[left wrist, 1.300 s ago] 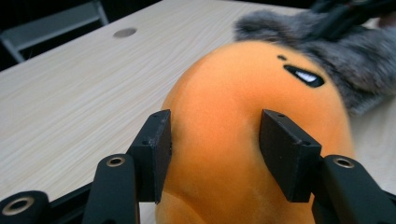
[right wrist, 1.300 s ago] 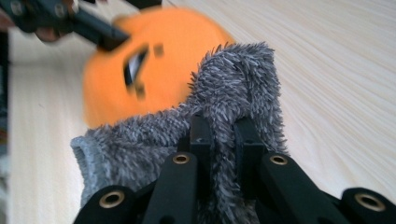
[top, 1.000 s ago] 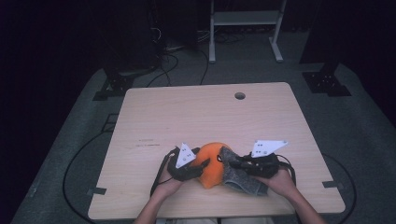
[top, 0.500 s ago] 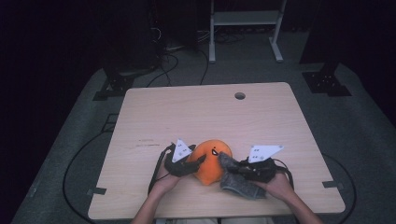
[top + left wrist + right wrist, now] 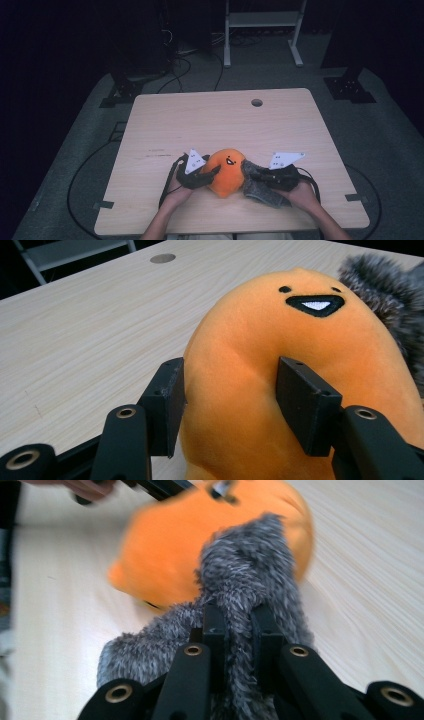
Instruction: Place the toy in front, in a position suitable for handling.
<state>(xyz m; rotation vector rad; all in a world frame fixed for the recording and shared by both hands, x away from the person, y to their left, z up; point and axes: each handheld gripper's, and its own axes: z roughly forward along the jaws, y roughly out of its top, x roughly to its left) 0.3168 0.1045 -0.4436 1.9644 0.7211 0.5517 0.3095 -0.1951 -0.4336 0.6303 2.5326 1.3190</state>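
An orange plush toy [image 5: 227,171] with a small black smiling face sits near the table's front edge; it has a grey furry part [image 5: 262,191] on its right side. My left gripper [image 5: 212,172] is shut on the toy's left side, and in the left gripper view its pads [image 5: 167,400] dent the orange plush [image 5: 260,390]. My right gripper [image 5: 248,171] is shut on the grey fur; in the right gripper view its black jaws pinch a fold of grey fur [image 5: 240,620] with the orange body [image 5: 180,555] beyond.
The pale wooden table [image 5: 210,125] has a round cable hole [image 5: 256,102] near its far edge. Black cables [image 5: 167,182] trail from the grippers over the front edge. A white metal stand [image 5: 262,30] rises on the dark floor beyond the table.
The toy and both grippers have sunk slightly toward the table and the grey fur now lies more to the front right. Both grips are unchanged.
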